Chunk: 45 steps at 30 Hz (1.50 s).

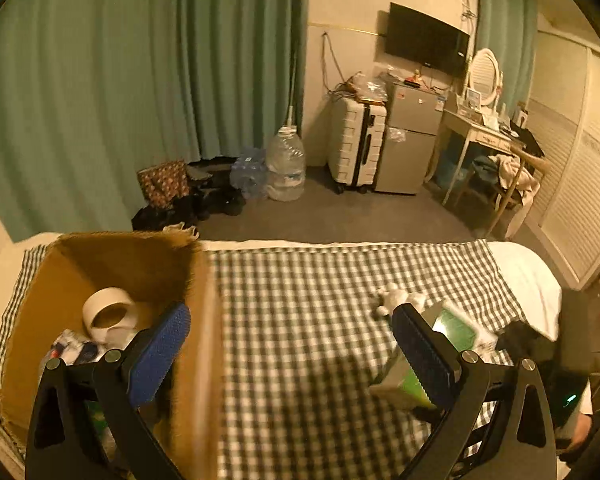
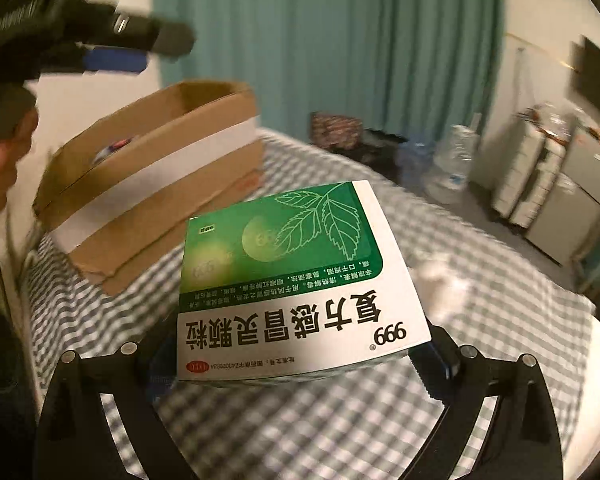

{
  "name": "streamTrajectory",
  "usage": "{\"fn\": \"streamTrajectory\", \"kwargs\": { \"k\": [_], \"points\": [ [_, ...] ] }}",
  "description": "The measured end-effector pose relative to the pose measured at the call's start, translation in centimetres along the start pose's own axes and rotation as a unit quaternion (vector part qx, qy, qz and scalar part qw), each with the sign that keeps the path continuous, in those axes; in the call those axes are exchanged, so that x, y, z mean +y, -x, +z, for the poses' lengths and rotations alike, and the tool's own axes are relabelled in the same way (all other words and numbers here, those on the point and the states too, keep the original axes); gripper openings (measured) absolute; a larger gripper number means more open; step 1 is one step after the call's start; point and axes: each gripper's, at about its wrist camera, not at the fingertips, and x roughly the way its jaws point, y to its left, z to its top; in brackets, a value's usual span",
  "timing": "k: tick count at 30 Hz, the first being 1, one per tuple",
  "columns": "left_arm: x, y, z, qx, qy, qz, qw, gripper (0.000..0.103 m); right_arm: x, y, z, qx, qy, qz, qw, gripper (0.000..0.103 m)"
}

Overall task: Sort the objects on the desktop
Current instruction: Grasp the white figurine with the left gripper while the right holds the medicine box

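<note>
The right gripper (image 2: 292, 364) has the green-and-white medicine box (image 2: 296, 276) clamped between its fingers, lifted above the checkered cloth (image 2: 380, 420), right of the cardboard box (image 2: 172, 188). The left gripper (image 1: 288, 344) is spread wide with nothing in it, straddling the cardboard box's right wall, tape roll (image 1: 108, 314) inside.

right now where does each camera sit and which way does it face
Left wrist: on the left gripper, above the checked cloth, facing the curtain and far room; its open blue pads straddle the box wall.
Right wrist: on the right gripper, facing the curtain; it is shut on the medicine pack; the left gripper and a hand show at upper left.
Shared: box, medicine pack, cloth, curtain.
</note>
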Motion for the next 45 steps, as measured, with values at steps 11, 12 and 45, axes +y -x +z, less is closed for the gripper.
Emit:
{"fn": "streamTrajectory", "kwargs": {
  "k": [11, 12, 45],
  "points": [
    [-8.5, -6.9, -0.2, 0.006, -0.048, -0.028, 0.9984, 0.103, -8.9, 6.0, -1.7, -0.068, -0.063, -0.128, 0.987, 0.096],
    [-9.2, -7.8, -0.2, 0.012, -0.049, -0.030, 0.9983, 0.103, -9.8, 6.4, -1.9, -0.074, -0.068, -0.133, 0.986, 0.096],
    [-16.0, -19.6, -4.1, 0.112, -0.075, -0.032, 0.9904, 0.075, -18.8, 7.0, -5.7, -0.084, -0.157, -0.139, 0.974, 0.097]
  ]
}}
